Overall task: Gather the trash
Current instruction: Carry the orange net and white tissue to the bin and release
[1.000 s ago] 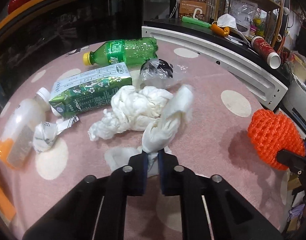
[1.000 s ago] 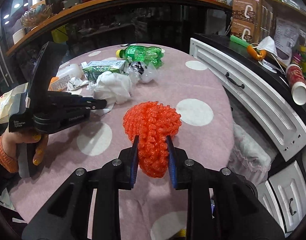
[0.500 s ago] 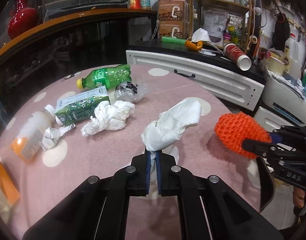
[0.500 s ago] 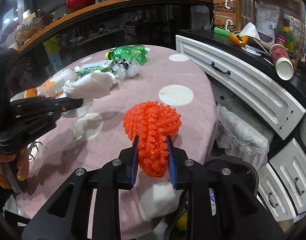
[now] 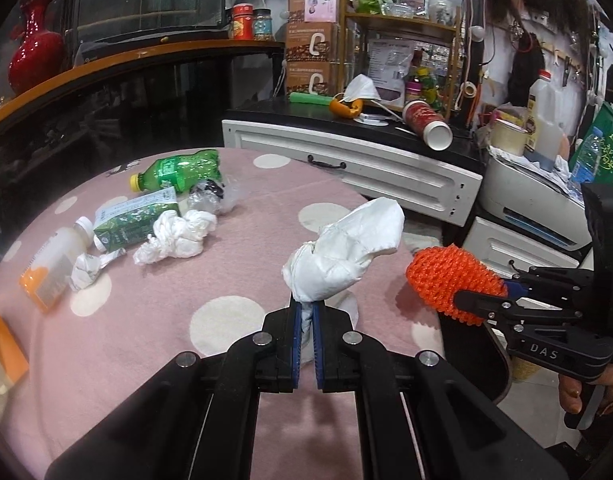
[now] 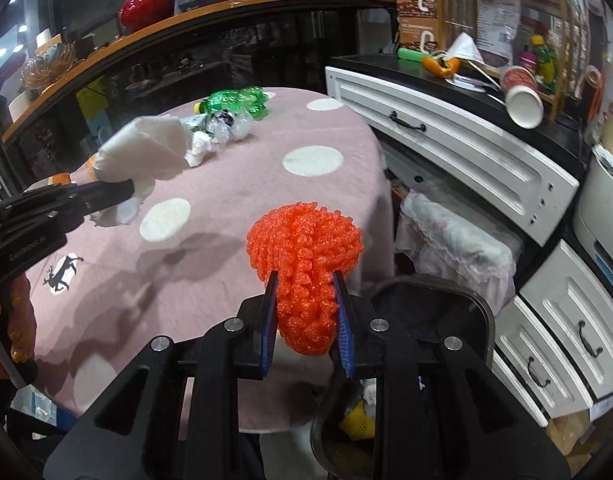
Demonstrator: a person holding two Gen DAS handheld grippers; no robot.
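1. Cluttered room: round table [image 5: 154, 332] in a pink polka-dot cloth, with white drawers [image 6: 458, 152] just past its right edge.
2. Far-left edge is crowded: green bottle [image 5: 178, 168], carton [image 5: 136, 222], white bottle [image 5: 56, 258], crumpled tissue [image 5: 178, 234].
3. Left gripper [image 5: 305, 312] is clamped on a white tissue wad [image 5: 346, 248] held above the table.
4. Right gripper [image 6: 306, 312] pinches an orange foam net [image 6: 306, 248] at the table's right edge, over a dark bin [image 6: 446, 312] on the floor.

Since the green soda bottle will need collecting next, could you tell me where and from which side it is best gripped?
The green soda bottle lies on its side at the far edge of the table, yellow cap pointing left. I would come from above and close across the body near the label, jaws square to its long axis. The carton and clear wrapper crowd its near side, so a low approach looks awkward.
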